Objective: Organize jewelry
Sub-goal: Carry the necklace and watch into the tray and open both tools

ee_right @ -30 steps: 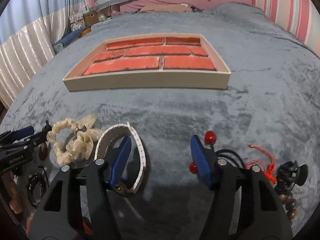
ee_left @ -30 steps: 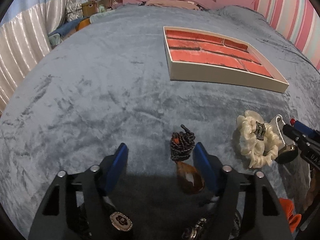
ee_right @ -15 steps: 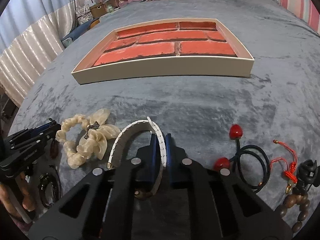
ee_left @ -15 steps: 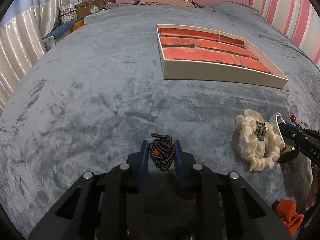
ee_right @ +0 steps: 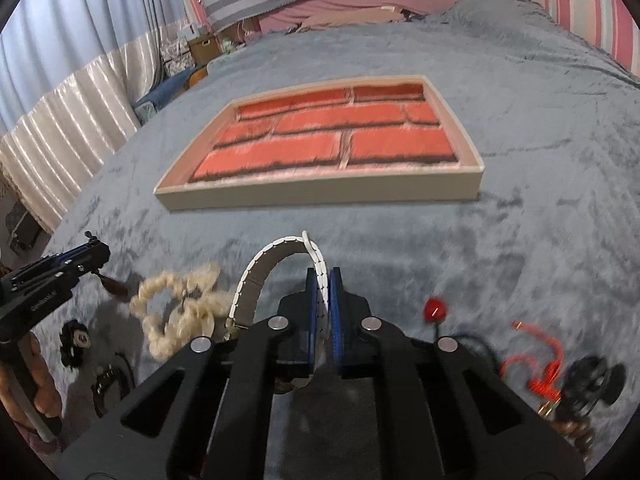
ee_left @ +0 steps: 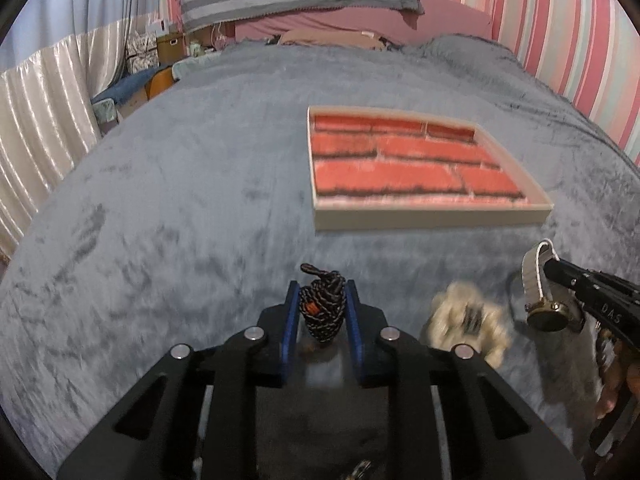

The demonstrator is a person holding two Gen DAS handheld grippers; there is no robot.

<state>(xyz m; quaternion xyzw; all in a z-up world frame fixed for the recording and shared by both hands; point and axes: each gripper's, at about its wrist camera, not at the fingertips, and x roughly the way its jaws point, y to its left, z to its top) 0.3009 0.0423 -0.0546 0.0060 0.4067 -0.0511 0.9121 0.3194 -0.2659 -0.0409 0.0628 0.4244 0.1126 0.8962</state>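
While both grippers hold something, the job looks to be at the carrying step: two pieces are picked up and not yet put away. The left gripper (ee_left: 323,312) has its blue fingers (ee_left: 291,320) squeezed onto a black braided cord (ee_left: 323,310), and a brown pendant hangs under it, seen from the right wrist view. The right gripper (ee_right: 324,304) has its fingers pinched nearly closed on the white strap of a watch (ee_right: 276,268). The gold watch face (ee_left: 547,316) dangles below the strap.

Both pieces hang just above the grey blanket (ee_left: 160,220). The tray (ee_left: 432,218) with the red brick floor sits ahead of both grippers, well apart from them, and nothing lies in it that I can see.

Next, I think each piece needs to go forward over the tray's near wall and down into it, then the fingers open. The watch swings, so a slow move would help.

Both grippers point forward toward the tray, held low and side by side. A cream scrunchie (ee_right: 176,308) lies on the blanket between them, and a red cord (ee_right: 538,364) lies to the right.
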